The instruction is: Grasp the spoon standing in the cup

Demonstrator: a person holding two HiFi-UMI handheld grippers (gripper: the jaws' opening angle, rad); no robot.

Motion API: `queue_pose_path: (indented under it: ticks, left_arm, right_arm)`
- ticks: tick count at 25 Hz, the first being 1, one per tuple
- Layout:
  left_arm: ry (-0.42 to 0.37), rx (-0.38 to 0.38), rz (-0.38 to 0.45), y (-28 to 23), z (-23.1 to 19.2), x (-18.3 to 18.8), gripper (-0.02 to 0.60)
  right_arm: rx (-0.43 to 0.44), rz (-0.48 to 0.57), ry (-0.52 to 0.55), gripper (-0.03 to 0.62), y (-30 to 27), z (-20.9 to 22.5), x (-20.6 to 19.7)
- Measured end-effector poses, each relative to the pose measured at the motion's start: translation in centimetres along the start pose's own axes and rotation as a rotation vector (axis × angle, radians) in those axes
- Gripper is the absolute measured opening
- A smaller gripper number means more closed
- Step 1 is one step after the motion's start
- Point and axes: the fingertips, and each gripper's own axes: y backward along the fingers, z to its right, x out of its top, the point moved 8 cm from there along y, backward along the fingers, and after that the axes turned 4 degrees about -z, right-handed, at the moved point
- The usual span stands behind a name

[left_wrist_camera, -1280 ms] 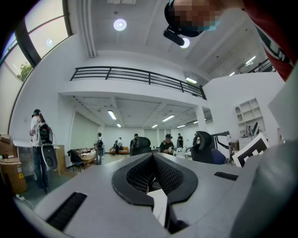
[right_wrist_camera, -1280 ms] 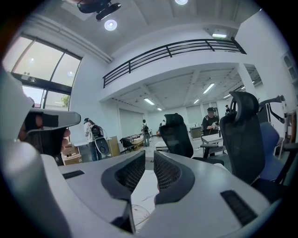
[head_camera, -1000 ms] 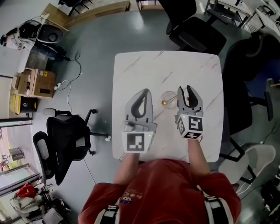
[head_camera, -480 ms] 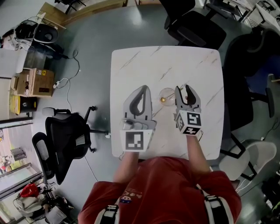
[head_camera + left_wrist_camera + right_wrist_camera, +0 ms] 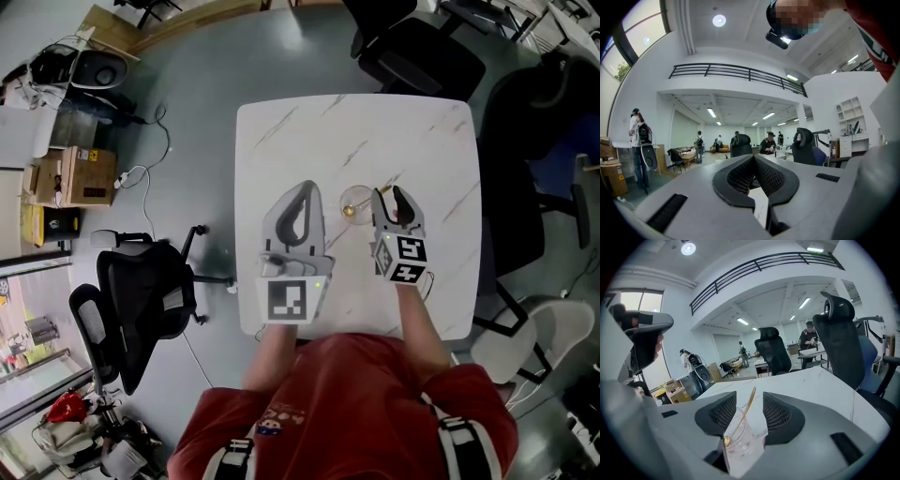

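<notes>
Right gripper view sights the spoon [image 5: 742, 413] in the cup [image 5: 740, 439], untouched, between jaws of the right gripper [image 5: 749, 394] that have just been opening wide to take it; the left gripper [image 5: 753, 157] sits closed, empty.

We count 1 worktop [image 5: 281, 141], w/ 1 clear cup [image 5: 357, 200] on it & 1 gold spoon [image 5: 743, 416] in that cup. Grippers: 2, i.e. left gripper [image 5: 304, 189] & right gripper [image 5: 390, 193]. Round the worktop, min. 3 dark chairs [image 5: 141, 291] + 1 white chair [image 5: 553, 342].
</notes>
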Motion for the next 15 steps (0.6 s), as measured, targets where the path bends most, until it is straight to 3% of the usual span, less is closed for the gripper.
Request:
queue_pose_path:
  ticks: [15]
  left_arm:
    - [0.001,-0.001,-0.015,0.09,-0.09,-0.16,0.009]
  right_arm:
    - [0.010,-0.006,-0.016,0.120,-0.58,0.05,-0.11]
